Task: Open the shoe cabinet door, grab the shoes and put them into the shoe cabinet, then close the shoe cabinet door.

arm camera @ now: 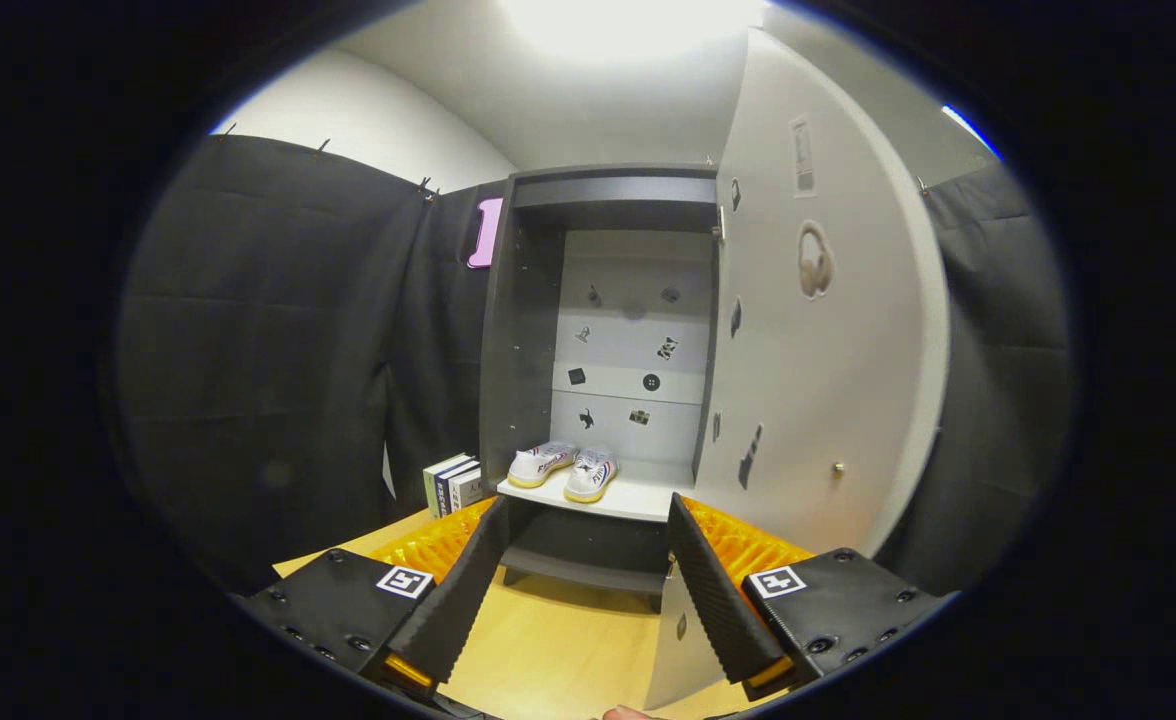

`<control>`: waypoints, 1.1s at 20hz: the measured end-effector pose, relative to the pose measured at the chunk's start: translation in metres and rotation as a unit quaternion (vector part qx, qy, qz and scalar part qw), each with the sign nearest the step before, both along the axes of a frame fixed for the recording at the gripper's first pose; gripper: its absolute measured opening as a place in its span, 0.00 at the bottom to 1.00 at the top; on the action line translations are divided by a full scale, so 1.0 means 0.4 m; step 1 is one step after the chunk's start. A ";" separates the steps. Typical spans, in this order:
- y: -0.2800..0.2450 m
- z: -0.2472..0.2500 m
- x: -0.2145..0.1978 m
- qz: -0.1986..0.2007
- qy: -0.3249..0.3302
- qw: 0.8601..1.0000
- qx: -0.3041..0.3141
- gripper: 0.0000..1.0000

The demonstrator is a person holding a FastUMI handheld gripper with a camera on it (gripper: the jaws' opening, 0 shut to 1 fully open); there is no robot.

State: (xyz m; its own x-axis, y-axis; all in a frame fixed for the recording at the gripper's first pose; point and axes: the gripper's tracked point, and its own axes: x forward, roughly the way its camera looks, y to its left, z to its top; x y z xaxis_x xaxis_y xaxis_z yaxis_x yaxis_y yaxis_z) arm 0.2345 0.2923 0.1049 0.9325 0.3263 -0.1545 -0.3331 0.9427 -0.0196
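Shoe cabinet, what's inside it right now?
A pair of white shoes sits on the pale shelf in the shoe cabinet; its door is open. The compartment underneath is dark, contents unclear. The open gripper holds nothing.

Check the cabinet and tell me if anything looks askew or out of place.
Nothing stands out. The shoes sit upright side by side on the white shelf inside the shoe cabinet, and the door hangs wide open beside it. The gripper is open and holds nothing, with the cabinet beyond its fingers.

A recording booth: black cloth walls [278, 350] around a cabinet [518, 330].
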 end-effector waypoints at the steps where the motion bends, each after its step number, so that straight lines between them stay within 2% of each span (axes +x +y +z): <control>1: -0.018 0.002 -0.016 0.001 0.002 1.000 -0.001 0.99; 6: -0.117 0.016 -0.084 -0.003 0.013 1.000 0.012 0.98; 11: -0.258 0.054 -0.118 -0.036 -0.001 0.999 0.004 0.98; 17: -0.428 0.058 -0.068 -0.112 -0.004 0.993 0.028 0.98; 22: -0.560 -0.028 0.038 -0.201 0.008 0.979 0.021 0.98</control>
State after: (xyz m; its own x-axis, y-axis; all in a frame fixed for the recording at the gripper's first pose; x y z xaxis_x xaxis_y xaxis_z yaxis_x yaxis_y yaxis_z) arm 0.2499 0.0683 0.0937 0.9845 -0.0596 -0.1648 0.0644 0.9976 0.0236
